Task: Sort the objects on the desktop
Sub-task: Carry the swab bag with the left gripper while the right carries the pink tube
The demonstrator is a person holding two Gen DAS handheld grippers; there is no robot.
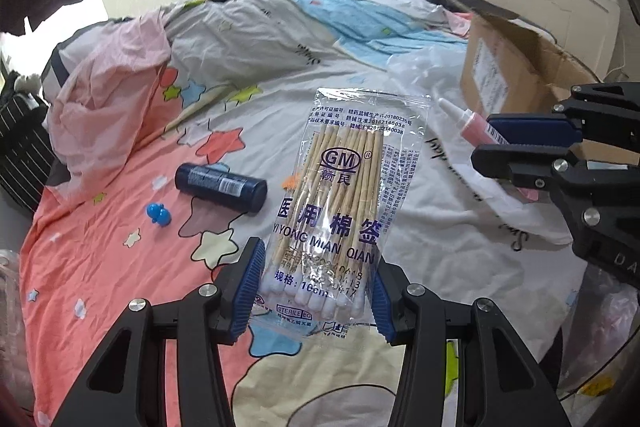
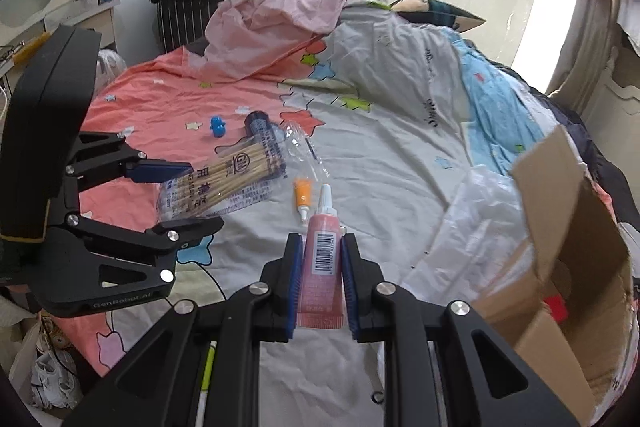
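Left gripper [image 1: 316, 291] clamped a clear cotton-swab packet [image 1: 344, 203]; right gripper [image 2: 320, 283] pinched a pink tube [image 2: 322, 267], open cardboard box [image 2: 568, 247] near.

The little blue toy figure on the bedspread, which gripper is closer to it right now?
Left. The left gripper, shut on the cotton swab packet, hangs just beside the blue toy figure. The right gripper, shut on the pink tube, sits farther off, toward the cardboard box.
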